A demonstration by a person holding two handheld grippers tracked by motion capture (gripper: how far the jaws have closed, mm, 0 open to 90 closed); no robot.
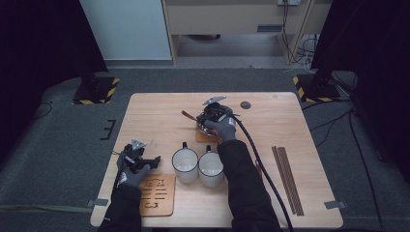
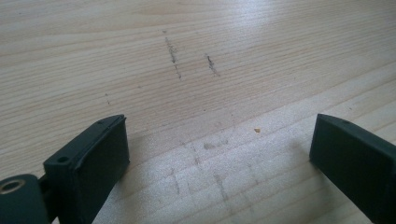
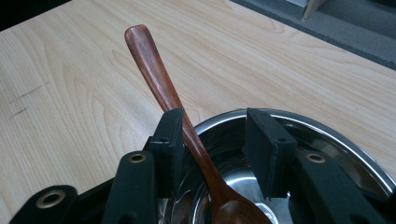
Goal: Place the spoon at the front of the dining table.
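**woodgrain_77:** So where was the spoon [image 3: 177,109] at that point?

**benchrat:** Lying in the steel bowl [image 3: 327,140], toward the far edge of the tabletop [image 1: 159,116], a bit right of the middle. The scoop end sat down in the bowl, and the handle leaned on the rim and stuck out up and left over the wood. The bowl itself looked to be sitting on a little wooden coaster [image 1: 202,137].

**woodgrain_77:** And the right tongs [image 3: 215,140]?

**benchrat:** Down over the bowl rim, jaws either side of the handle. One pad was right against it, or as good as, and the other stood clear with a gap, so I'd call them spread, not pinching yet.

**woodgrain_77:** How would it handle?

**benchrat:** My guess is light and stiff, a polished wooden spoon, so a bit slick. I'd grab the handle just above the rim, where it's narrow and clear of the steel. Too near the scoop and it would probably swing or clank on the bowl, which could slide.

**woodgrain_77:** Pose?

**benchrat:** The right forearm reached straight out past two white mugs [image 1: 198,166], with the hand on top and the tongs tipped down. The left tongs [image 1: 145,162] sat near the left front corner beside a slotted wooden board [image 1: 157,195], jaws wide apart over bare wood, holding nothing.
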